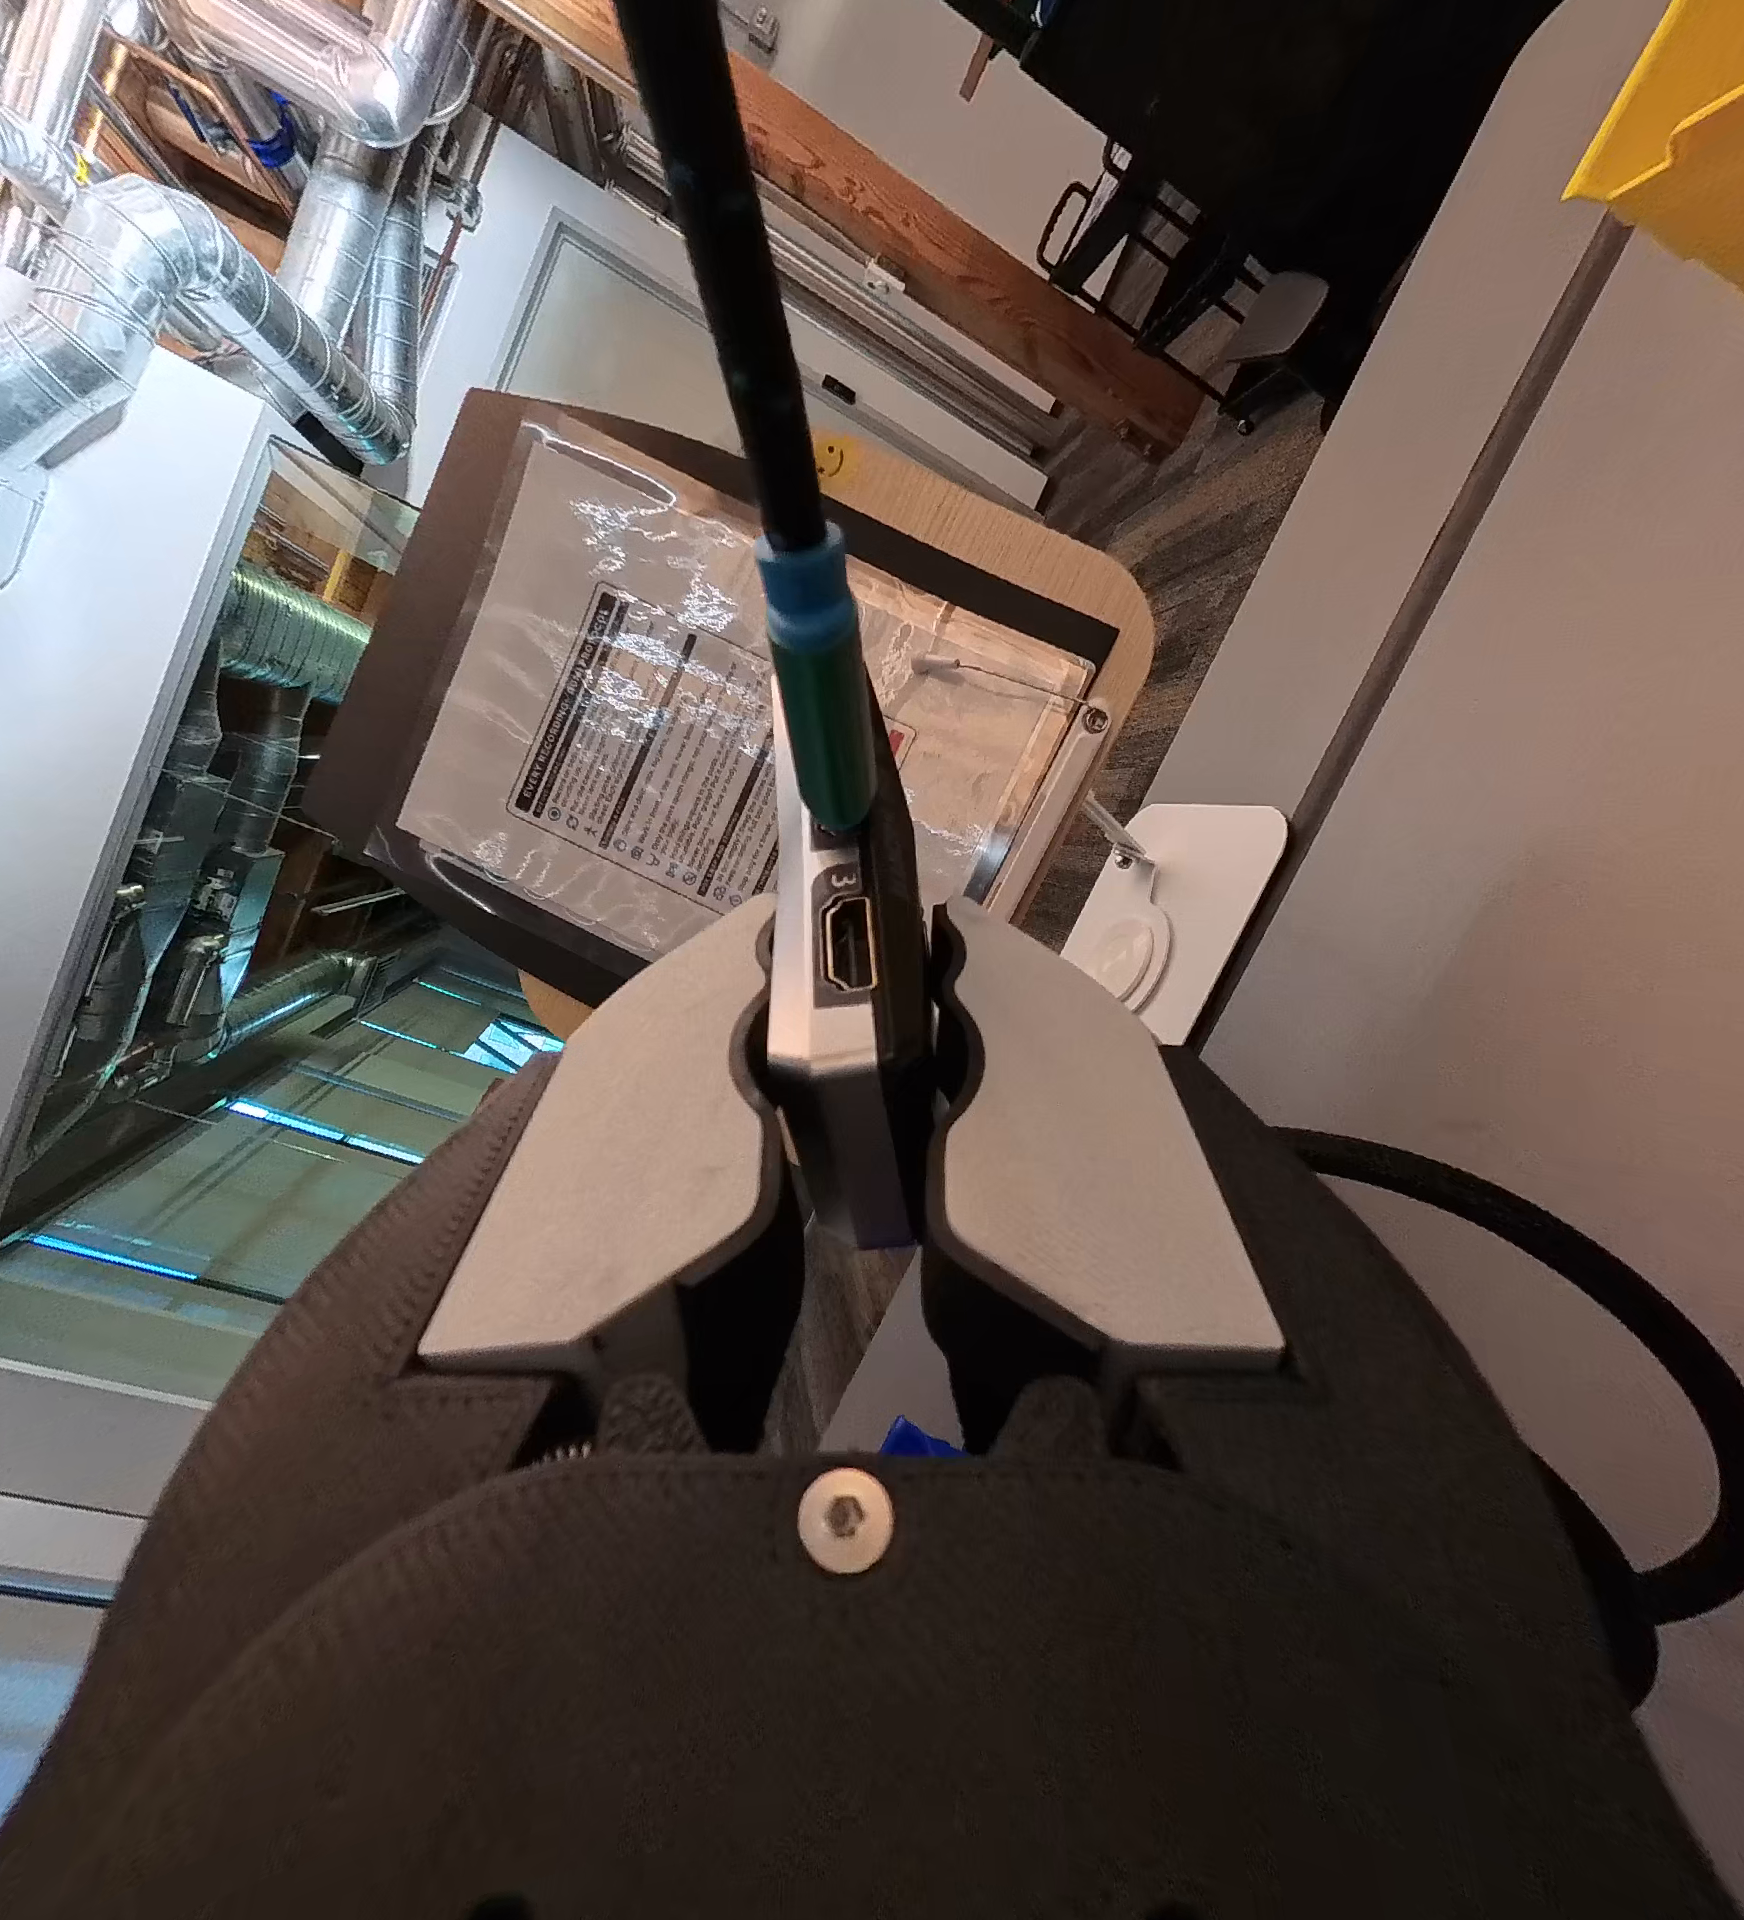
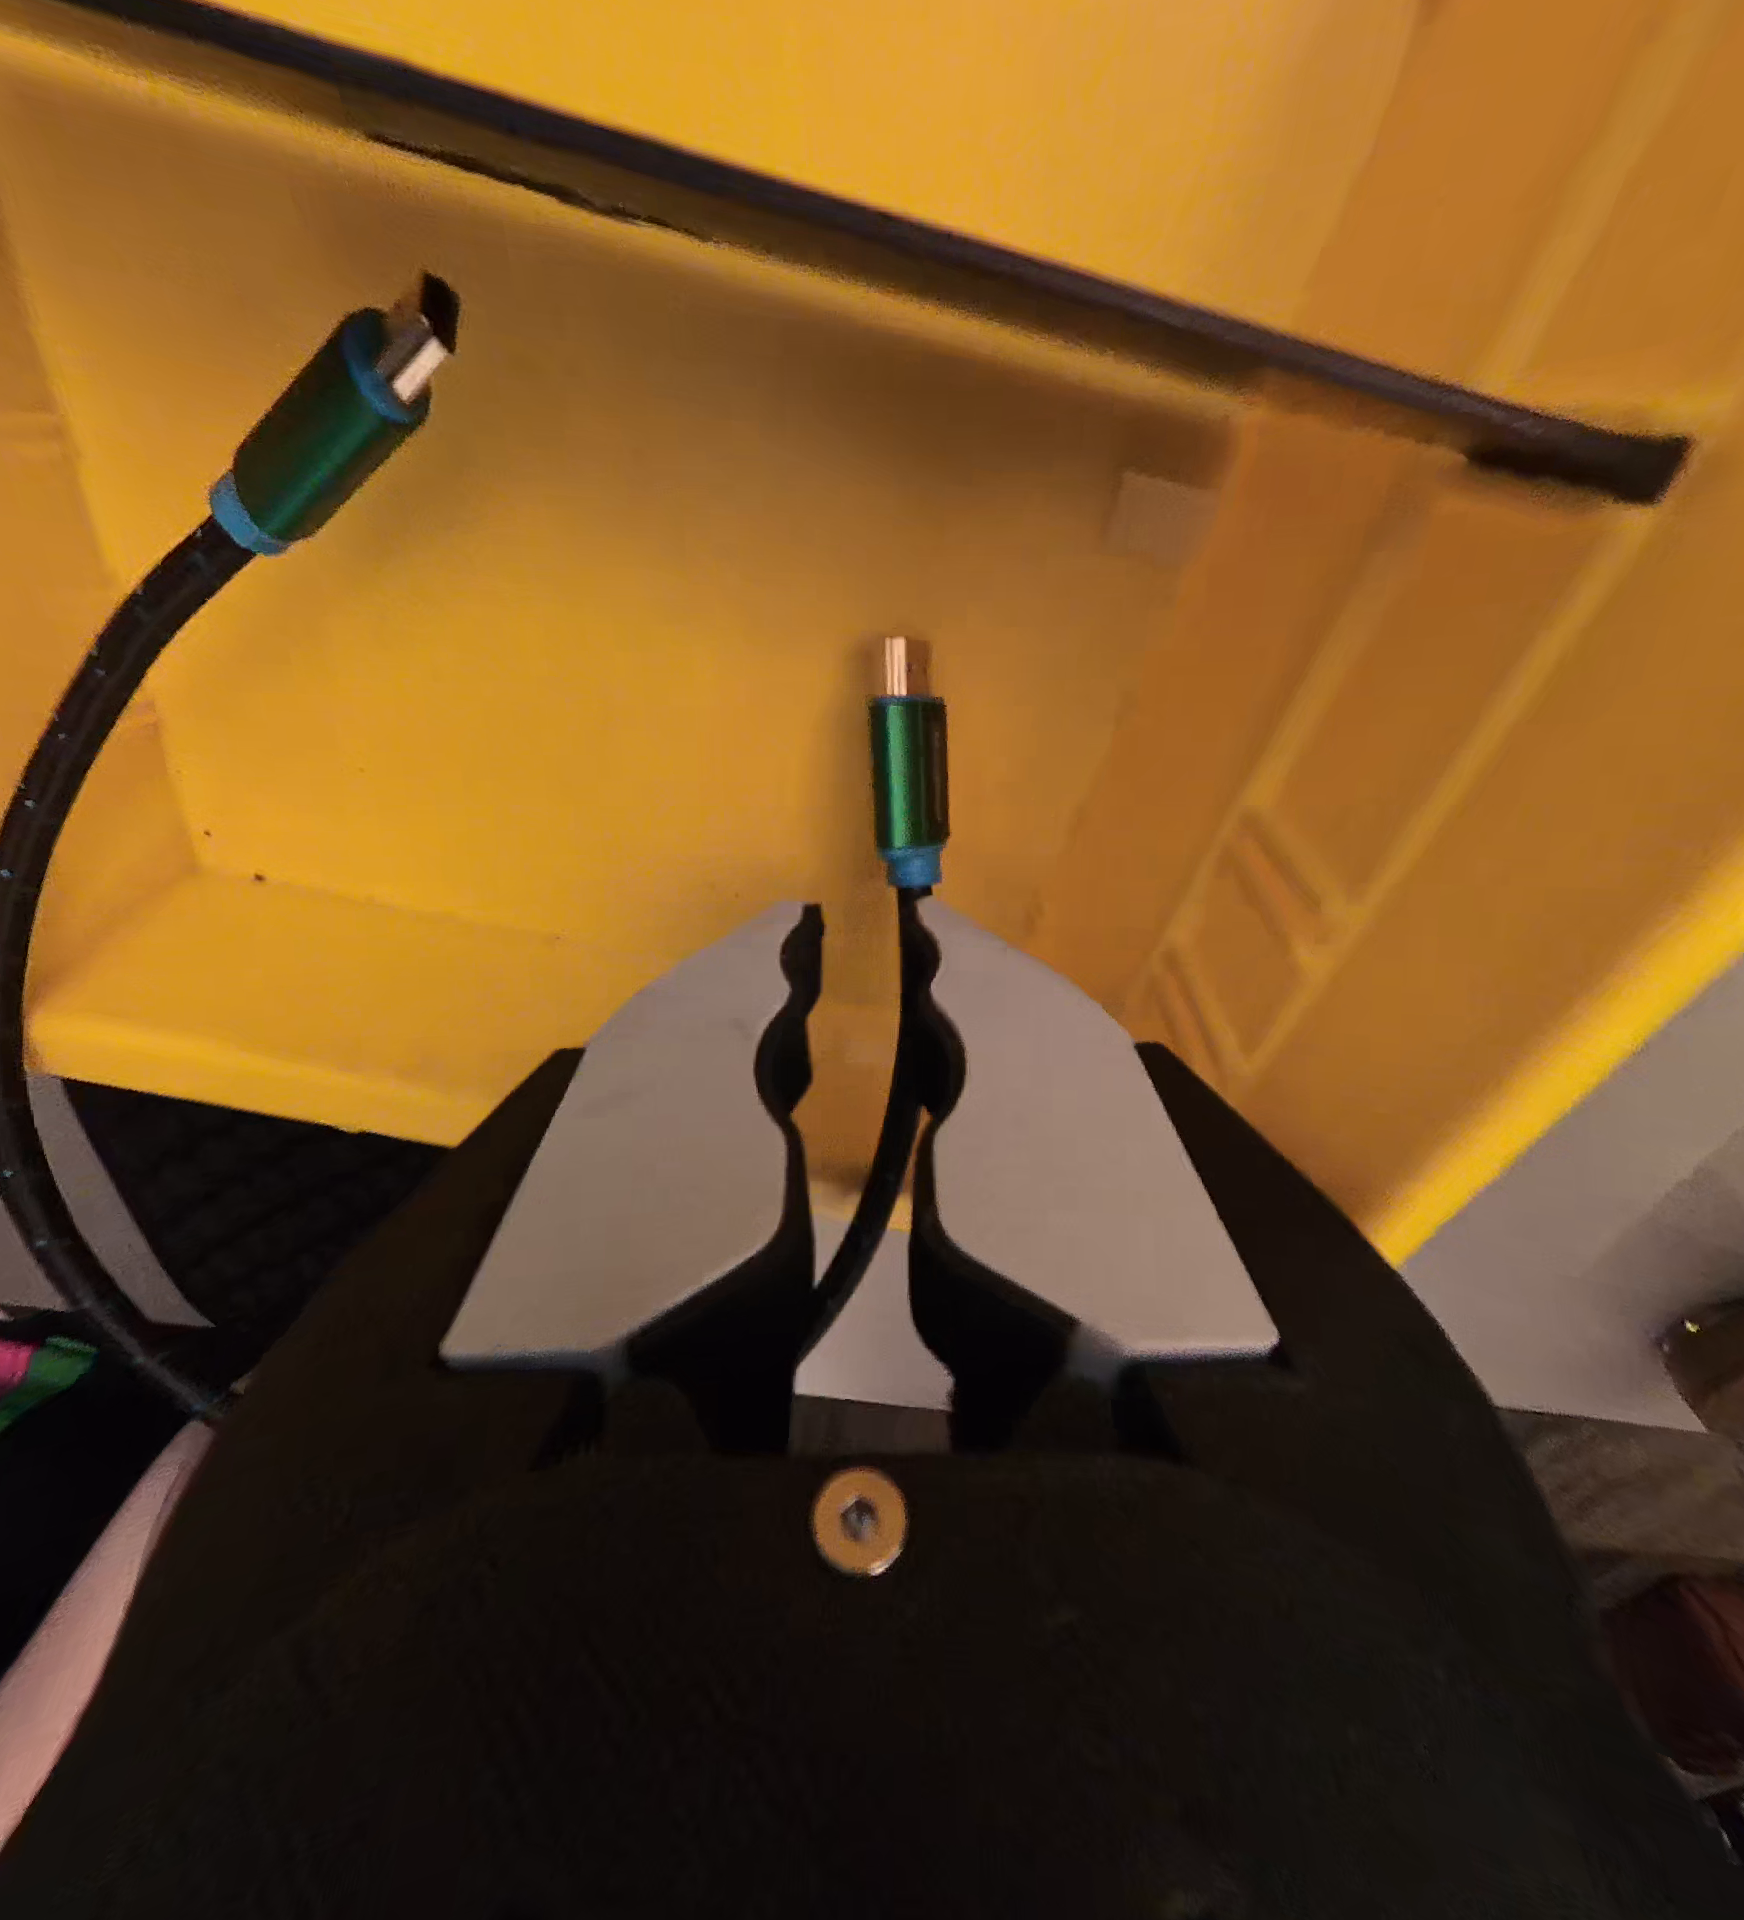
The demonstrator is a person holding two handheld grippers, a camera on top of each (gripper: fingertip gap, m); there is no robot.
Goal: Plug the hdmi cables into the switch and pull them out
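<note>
The switch is pinched upright in the left tongs, one plug seated at 12 o'clock. The right tongs, pointed into a yellow bin, are spread; a cable rests against one finger, ungripped.

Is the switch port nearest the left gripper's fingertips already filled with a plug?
No: in the left wrist view that port on the switch is empty, and the green plug sits in the port beyond it.

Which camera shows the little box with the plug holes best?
The left wrist view. The switch sits clamped in the left gripper, with one empty port facing the camera and one green plug already in. The right wrist view shows no switch at all.
</note>
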